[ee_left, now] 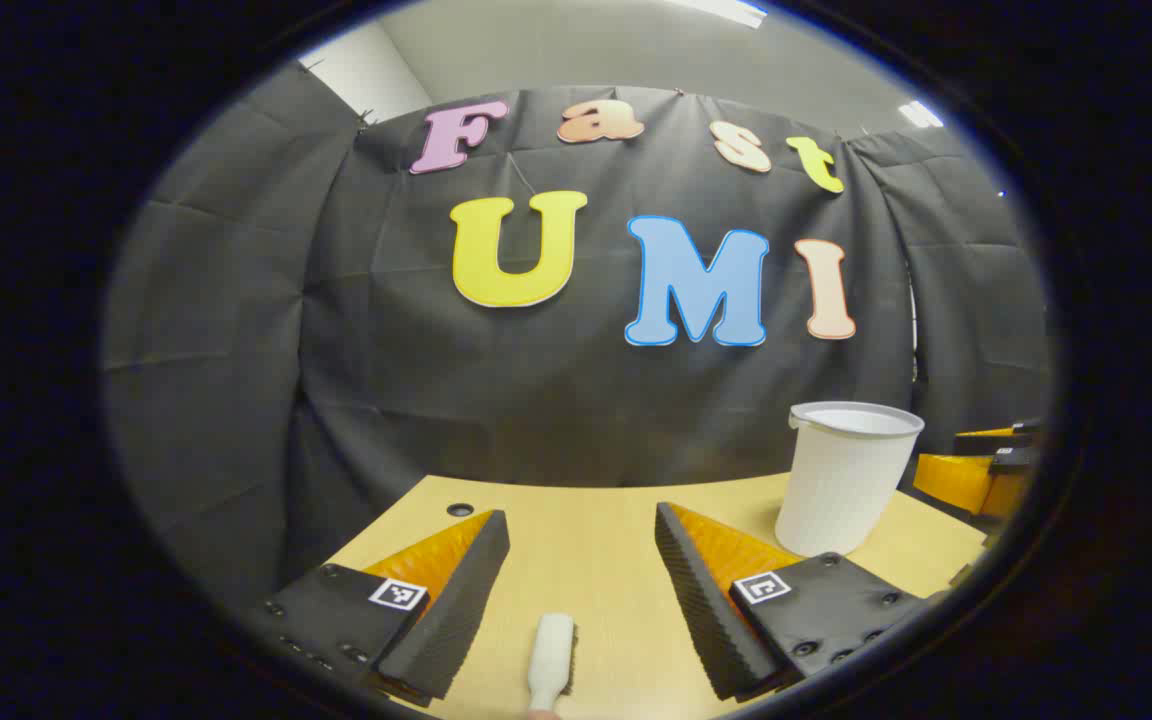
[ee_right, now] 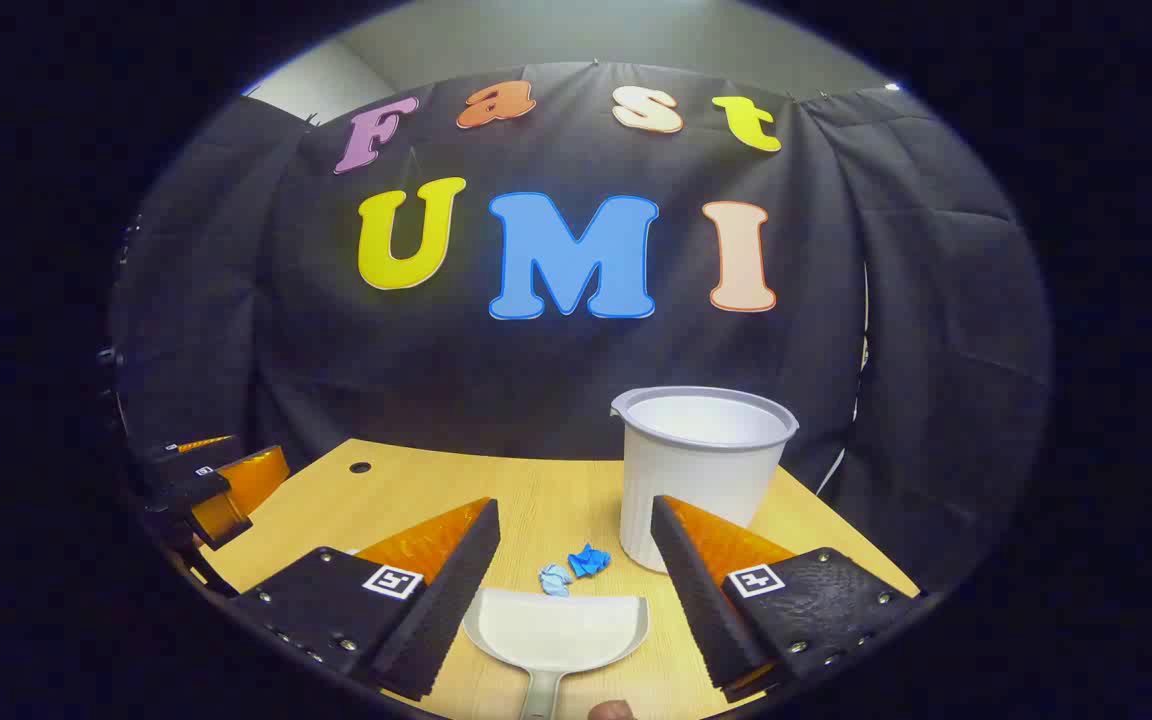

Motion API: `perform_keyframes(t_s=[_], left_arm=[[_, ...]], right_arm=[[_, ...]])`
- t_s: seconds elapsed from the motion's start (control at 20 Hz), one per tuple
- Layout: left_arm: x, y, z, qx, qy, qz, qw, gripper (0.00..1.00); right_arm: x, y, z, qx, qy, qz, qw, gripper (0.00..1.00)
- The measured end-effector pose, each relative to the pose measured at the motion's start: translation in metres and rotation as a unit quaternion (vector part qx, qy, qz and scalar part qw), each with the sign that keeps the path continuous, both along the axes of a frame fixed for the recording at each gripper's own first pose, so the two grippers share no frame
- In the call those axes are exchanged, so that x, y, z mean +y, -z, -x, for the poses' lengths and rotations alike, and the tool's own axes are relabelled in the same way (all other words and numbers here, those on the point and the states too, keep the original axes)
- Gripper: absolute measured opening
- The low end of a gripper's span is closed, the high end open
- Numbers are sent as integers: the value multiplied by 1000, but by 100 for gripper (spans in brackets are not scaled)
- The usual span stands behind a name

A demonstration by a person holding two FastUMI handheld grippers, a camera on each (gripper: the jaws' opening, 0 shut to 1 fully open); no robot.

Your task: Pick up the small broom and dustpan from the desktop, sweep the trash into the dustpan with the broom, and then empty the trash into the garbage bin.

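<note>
Two spread fingers of the left gripper (ee_left: 581, 545) frame the left gripper view, holding nothing; the broom (ee_left: 550, 662) lies at six o'clock, the garbage bin (ee_left: 844, 475) at three. In the right gripper view, the right gripper (ee_right: 574, 535) gapes over the dustpan (ee_right: 556, 627); trash (ee_right: 576, 570) lies just beyond, the bin at one o'clock.

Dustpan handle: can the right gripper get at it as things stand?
Probably yes. The right gripper is open, and the dustpan lies on the desk between its fingers, handle toward the camera, nothing over it.

a light wooden desk (ee_right: 556, 500) with a small dark hole (ee_right: 360, 467), perhaps a cable port.
</note>
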State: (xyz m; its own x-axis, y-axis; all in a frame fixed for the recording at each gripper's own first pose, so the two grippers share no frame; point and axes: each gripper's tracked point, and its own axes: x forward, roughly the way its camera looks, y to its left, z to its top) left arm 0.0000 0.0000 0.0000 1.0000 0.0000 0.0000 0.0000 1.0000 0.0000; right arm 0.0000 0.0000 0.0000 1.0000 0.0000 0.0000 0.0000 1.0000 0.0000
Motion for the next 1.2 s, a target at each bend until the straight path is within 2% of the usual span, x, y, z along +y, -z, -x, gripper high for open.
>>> perform_keyframes(t_s=[0.45, 0.6, 0.75, 0.85, 0.9, 1.2], left_arm=[[1, 9, -5, 11, -3, -14, 1000, 99], [7, 26, -8, 37, -8, -15, 999, 98], [9, 50, -7, 86, -3, 4, 996, 98], [12, 71, -5, 130, 3, 19, 991, 93], [15, 84, -3, 153, 0, 22, 988, 97], [16, 145, 9, 263, 17, 36, 964, 97]], right_arm=[[6, 14, -3, 23, -11, 12, 1000, 95], [6, 24, -5, 42, -11, 14, 999, 95], [8, 41, -5, 75, -16, 16, 997, 95], [10, 55, -4, 100, -22, 12, 995, 95], [11, 64, -4, 114, -25, 11, 993, 95], [14, 106, 2, 185, -31, 5, 982, 95]])
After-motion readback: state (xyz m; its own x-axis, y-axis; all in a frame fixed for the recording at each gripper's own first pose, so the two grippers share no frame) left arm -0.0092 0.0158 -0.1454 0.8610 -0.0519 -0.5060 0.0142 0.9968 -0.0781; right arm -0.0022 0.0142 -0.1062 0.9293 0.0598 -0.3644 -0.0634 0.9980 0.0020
